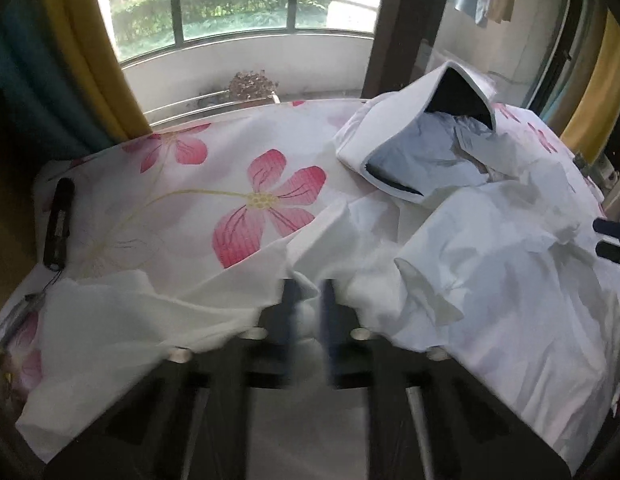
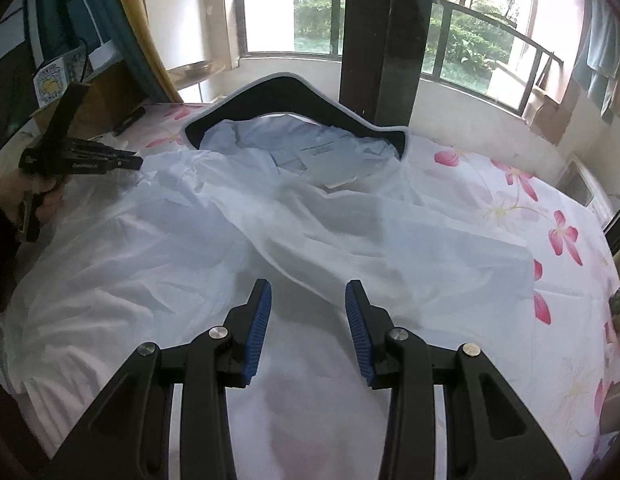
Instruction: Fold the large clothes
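Observation:
A large white garment [image 1: 490, 256] with a dark-lined hood [image 1: 458, 96] lies crumpled on a flower-print bed sheet [image 1: 213, 184]. My left gripper [image 1: 310, 300] is blurred; its fingers stand close together with white cloth between them, at the garment's near edge. In the right wrist view the garment [image 2: 237, 232] is spread over the bed, hood [image 2: 293, 100] at the far side. My right gripper [image 2: 307, 312] is open and empty just above the garment's lower part. The left gripper [image 2: 125, 160] shows at the far left, held by a hand.
A black object [image 1: 59, 224] lies on the sheet at the left edge. Yellow and teal curtains [image 1: 69, 48] hang at the left. A dark post [image 2: 384, 40] stands behind the bed before the windows. The flowered sheet [image 2: 530, 208] lies bare to the right.

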A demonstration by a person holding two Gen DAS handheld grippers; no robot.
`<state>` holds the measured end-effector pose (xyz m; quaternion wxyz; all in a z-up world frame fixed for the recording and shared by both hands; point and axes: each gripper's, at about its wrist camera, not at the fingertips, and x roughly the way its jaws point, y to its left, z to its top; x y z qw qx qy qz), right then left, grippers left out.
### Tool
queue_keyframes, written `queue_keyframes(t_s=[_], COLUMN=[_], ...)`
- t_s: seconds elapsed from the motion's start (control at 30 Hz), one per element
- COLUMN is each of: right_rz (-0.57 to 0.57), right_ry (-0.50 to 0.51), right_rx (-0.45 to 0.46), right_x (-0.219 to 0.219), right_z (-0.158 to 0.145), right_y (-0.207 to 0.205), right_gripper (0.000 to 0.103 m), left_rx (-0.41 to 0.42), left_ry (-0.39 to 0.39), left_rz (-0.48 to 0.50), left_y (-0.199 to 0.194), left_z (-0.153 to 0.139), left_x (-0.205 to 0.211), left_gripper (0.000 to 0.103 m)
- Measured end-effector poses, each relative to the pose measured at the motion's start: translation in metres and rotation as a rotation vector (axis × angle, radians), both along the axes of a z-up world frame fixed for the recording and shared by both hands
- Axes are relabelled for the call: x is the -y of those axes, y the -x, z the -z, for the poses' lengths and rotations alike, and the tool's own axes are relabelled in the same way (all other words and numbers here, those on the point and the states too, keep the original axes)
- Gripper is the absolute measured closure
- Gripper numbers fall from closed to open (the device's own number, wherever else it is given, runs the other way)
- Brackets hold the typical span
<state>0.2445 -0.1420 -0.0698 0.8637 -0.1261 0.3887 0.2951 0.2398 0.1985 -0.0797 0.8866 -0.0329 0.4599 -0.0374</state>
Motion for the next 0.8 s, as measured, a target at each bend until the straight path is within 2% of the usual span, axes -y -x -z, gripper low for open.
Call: queue_keyframes(t_s=[0.1,0.2,0.4,0.63,0.8], right_rz=[-0.008,-0.014,-0.020,-0.005,0.002], right_ry=[-0.003,-0.016,-0.042,-0.095,-0.119], right_rx=[-0.002,0.000,0.013,0.019,0.025], right_x=[0.002,0.005,0.017,0.048,0.075], right_z=[0.000,-0.002,-0.007,-0.011,-0.012], right_y=[0.001,0.003,0.005,0.005,0.005], right_gripper=[0.065,0.065,0.065,0.065,0.065], left_rx=[0.058,0.142,0.350,0.512,0.555], left_ry=[-0.008,-0.009,-0.001,-0.011,-0.019], left_rz=[-0.044,-0.137,-0.251,-0.229,-0.169], left_y=[0.008,0.019,0.040,0.041,0.032], left_z=[-0.012,-0.036,-0.100,-0.160,-0.176], left_x=[-0.004,-0.012,-0.010,0.054,0.121], left_gripper=[0.096,0.096,0.096,0.096,0.096])
